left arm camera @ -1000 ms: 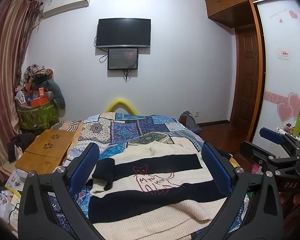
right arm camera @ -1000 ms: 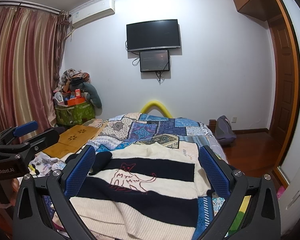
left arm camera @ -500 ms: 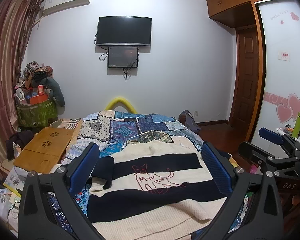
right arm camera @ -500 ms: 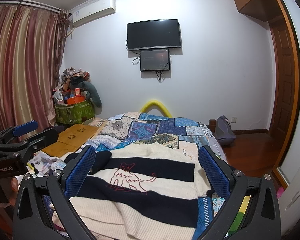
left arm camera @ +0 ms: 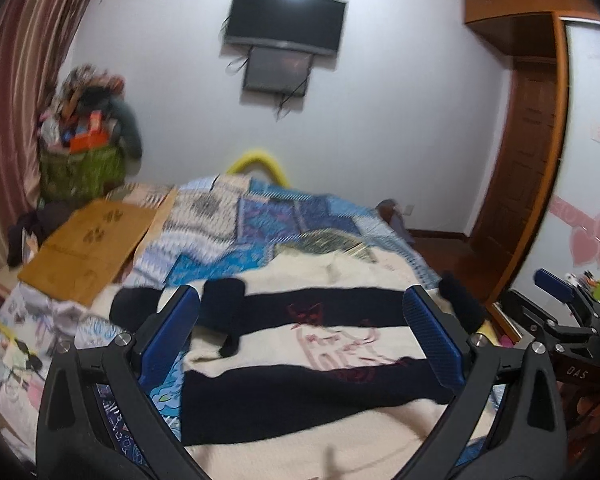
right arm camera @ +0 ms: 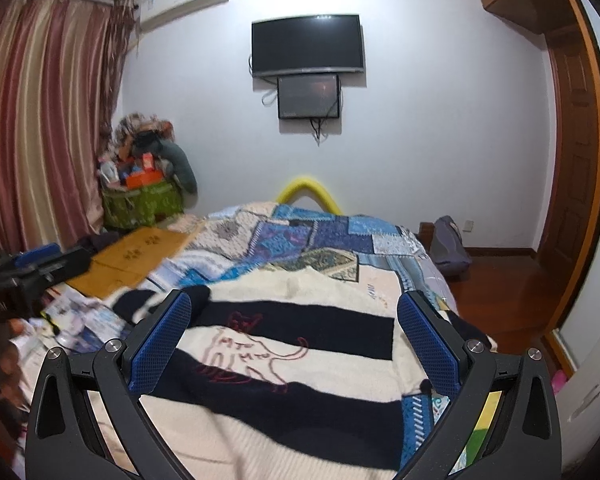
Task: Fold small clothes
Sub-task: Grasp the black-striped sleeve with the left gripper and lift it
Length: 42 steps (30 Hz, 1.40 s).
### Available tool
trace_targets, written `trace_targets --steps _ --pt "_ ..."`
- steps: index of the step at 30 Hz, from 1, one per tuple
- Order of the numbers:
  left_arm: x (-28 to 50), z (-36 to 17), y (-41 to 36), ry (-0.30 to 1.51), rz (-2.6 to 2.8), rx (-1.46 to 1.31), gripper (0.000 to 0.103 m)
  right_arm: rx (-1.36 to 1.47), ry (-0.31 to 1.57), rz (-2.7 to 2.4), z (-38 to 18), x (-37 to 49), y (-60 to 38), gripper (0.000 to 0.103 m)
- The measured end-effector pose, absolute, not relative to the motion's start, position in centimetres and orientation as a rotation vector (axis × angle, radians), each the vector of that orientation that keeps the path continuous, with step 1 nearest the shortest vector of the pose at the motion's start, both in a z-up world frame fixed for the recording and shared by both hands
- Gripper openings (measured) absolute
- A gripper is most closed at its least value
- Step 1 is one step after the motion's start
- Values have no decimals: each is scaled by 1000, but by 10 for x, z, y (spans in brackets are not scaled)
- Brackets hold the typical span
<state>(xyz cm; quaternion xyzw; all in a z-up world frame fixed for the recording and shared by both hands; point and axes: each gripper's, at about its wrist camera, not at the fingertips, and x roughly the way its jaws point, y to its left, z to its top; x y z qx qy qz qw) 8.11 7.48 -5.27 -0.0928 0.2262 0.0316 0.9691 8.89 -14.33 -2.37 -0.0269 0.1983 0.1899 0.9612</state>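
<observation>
Left wrist view is showing the left gripper (left arm camera: 300,336) with its two blue-padded fingers (left arm camera: 168,336) standing wide apart, gripping nothing, and hanging above a cream and navy striped knitted sweater (left arm camera: 324,364) with a red cat outline stitched on its chest. That sweater is lying spread out, front up, on a blue patchwork bedspread (left arm camera: 268,224) covering the bed; one navy-cuffed sleeve (left arm camera: 224,316) is lying folded over the body on the left side, and the other dark cuff is poking out at the right edge of the bed. This view is blurred by motion, so finer detail is hard to read. Off to the right in the same view the right gripper (left arm camera: 560,300) is showing, held beside the bed.

Right wrist view is showing the right gripper (right arm camera: 296,344) with its jaws also spread wide and empty, hovering over the lower half of the knitted sweater (right arm camera: 300,360), not touching it. At the left edge of this view the left gripper (right arm camera: 36,260) is appearing. A flat wooden lap tray (right arm camera: 136,256) is resting on the left side of the bed, near a green basket heaped with clutter (right arm camera: 140,200). A black wall-mounted television (right arm camera: 306,44) is hanging on the white wall behind the bed
</observation>
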Motion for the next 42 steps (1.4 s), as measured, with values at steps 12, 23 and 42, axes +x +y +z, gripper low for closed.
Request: trace_targets --steps 12,23,42 --pt "161 -137 200 712 309 -256 98 -99 538 407 -62 177 -126 99" --pt "216 -227 288 974 357 -473 88 -143 707 458 -97 233 -115 85" --pt "260 -250 306 1025 419 -494 4 -155 821 485 -130 255 -120 85"
